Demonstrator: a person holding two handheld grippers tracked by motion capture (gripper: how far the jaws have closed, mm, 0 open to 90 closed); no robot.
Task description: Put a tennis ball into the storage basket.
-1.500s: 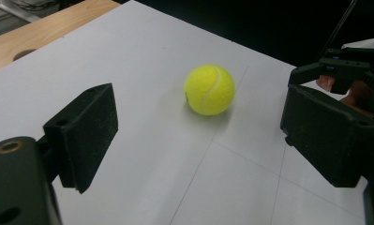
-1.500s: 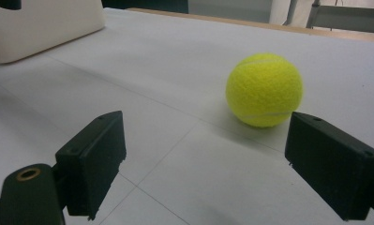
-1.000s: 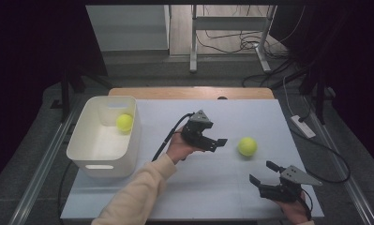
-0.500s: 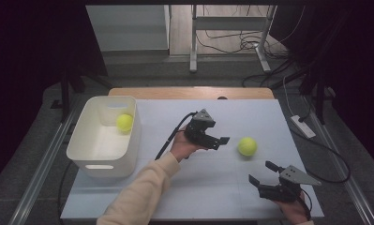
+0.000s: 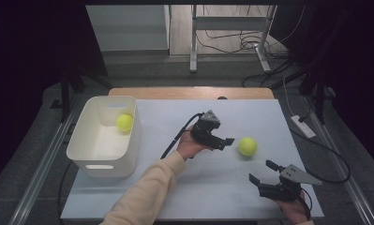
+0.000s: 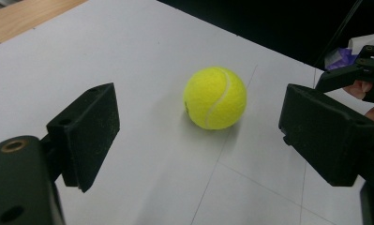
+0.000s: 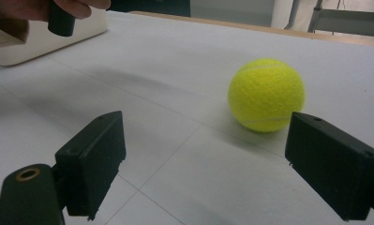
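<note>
Left gripper (image 5: pixel 228 140) spread wide, just left of the tennis ball (image 5: pixel 247 146) on the white table (image 5: pixel 184 187), right gripper (image 5: pixel 263 172) wide open nearer; looks like another ball (image 5: pixel 124 122) in the bin (image 5: pixel 100 161)

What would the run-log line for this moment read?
left claw: open, facing tennis ball | right claw: open, idle near table edge | second ball: in white bin

Probably a lab: dark curtains (image 5: pixel 34 47), floor cables (image 5: pixel 231 42), white table (image 5: pixel 175 117)
</note>
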